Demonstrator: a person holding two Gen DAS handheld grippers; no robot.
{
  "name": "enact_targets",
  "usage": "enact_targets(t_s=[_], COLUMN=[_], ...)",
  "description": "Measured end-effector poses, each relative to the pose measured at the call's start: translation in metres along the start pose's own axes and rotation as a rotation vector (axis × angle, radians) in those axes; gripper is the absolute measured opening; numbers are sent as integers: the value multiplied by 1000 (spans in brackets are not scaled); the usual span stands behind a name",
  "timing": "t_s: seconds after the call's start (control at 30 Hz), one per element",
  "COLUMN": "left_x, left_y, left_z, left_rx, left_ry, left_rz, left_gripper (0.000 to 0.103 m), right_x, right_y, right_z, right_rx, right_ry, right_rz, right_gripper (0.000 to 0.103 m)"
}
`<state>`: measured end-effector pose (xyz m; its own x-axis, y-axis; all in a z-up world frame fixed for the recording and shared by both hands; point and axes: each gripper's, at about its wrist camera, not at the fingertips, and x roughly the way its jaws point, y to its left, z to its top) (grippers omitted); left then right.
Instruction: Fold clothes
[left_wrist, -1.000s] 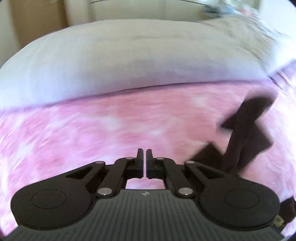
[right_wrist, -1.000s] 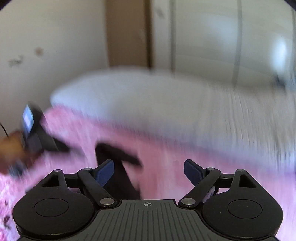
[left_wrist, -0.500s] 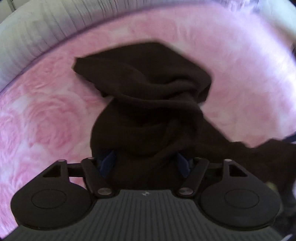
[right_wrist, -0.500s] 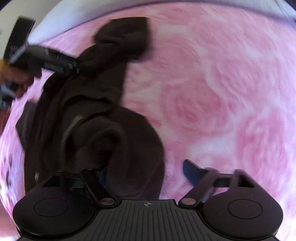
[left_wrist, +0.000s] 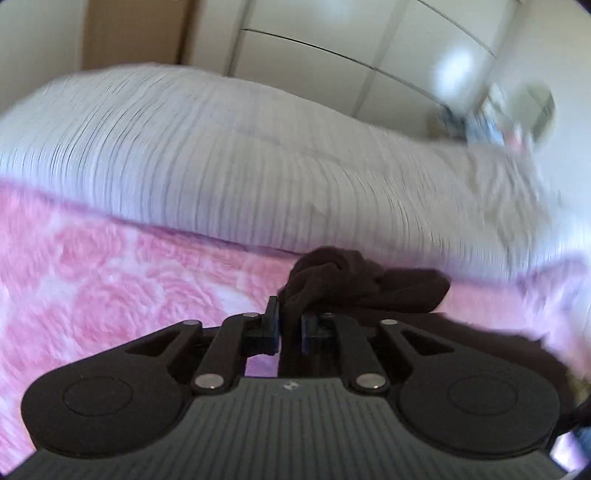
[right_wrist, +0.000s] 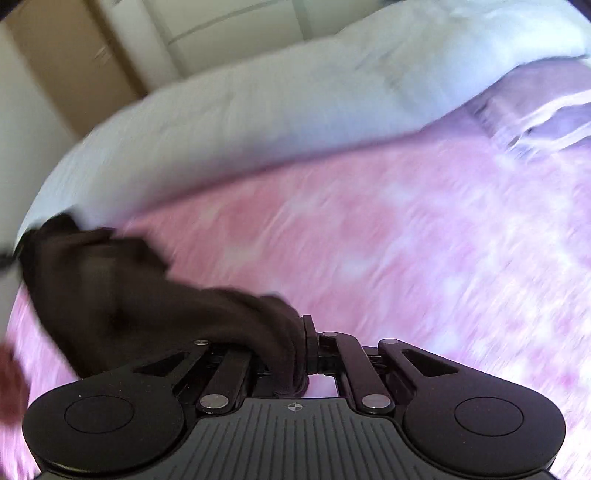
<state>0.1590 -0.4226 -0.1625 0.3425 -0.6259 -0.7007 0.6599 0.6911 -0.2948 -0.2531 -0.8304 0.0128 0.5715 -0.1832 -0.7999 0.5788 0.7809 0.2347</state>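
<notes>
- Two grippers, one in each of my hands, and both are pinched onto the same dark brown garment (left_wrist: 365, 284).
- My left gripper (left_wrist: 290, 325) has its blue-padded fingers (left_wrist: 272, 320) drawn close together, with a bunched fold of the cloth squeezed between them.
- From that pinch the cloth rises in a knotted lump just past the fingertips, then spreads to the right and down behind the gripper's right side.
- My right gripper (right_wrist: 295, 350) is clamped as well; the garment (right_wrist: 122, 280) is wadded between the fingers and covers the left one, so only the right finger (right_wrist: 309, 332) shows.
- From my right gripper the cloth trails off to the left and away, ending in a dark heap close to the edge of the white bedding.
- Under the garment lies a pink blanket (left_wrist: 110, 280) with a pale rose pattern; it fills the ground beneath both grippers and shows in the right view too (right_wrist: 406, 240).
- Beyond the blanket a white ribbed duvet (left_wrist: 221, 158) is piled up, touching the blanket's far edge.
- Behind the duvet stand white cupboard doors (left_wrist: 332, 48) and a tan panel (left_wrist: 133, 33).
- Both views are blurred, so finer detail of the cloth cannot be made out.
</notes>
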Motion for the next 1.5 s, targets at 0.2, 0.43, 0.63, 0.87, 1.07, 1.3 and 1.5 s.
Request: enact_targets(t_s=[0.2, 0.43, 0.63, 0.87, 1.07, 1.3, 1.5], left_x=[52, 33, 35, 47, 46, -39, -136], left_y=[29, 2, -60, -115, -128, -64, 47], left_z=[-31, -125, -214, -249, -239, -167, -149], left_rx=[-106, -130, -77, -48, 28, 20, 35], left_ry=[160, 337, 522, 590, 619, 470, 487], left_rz=[141, 4, -121, -130, -162, -231, -100], left_gripper=[36, 46, 55, 73, 9, 2, 2], right_x=[87, 113, 106, 88, 88, 59, 6], right_y=[11, 34, 35, 40, 38, 65, 140], right_z=[18, -100, -219, -268, -285, -296, -306], right_rx=[-113, -130, -109, -91, -130, -364, -618], right_ry=[34, 196, 429, 467, 464, 464, 543], right_rz=[-187, -69, -32, 4, -3, 120, 439], right_gripper=[54, 59, 59, 32, 36, 4, 4])
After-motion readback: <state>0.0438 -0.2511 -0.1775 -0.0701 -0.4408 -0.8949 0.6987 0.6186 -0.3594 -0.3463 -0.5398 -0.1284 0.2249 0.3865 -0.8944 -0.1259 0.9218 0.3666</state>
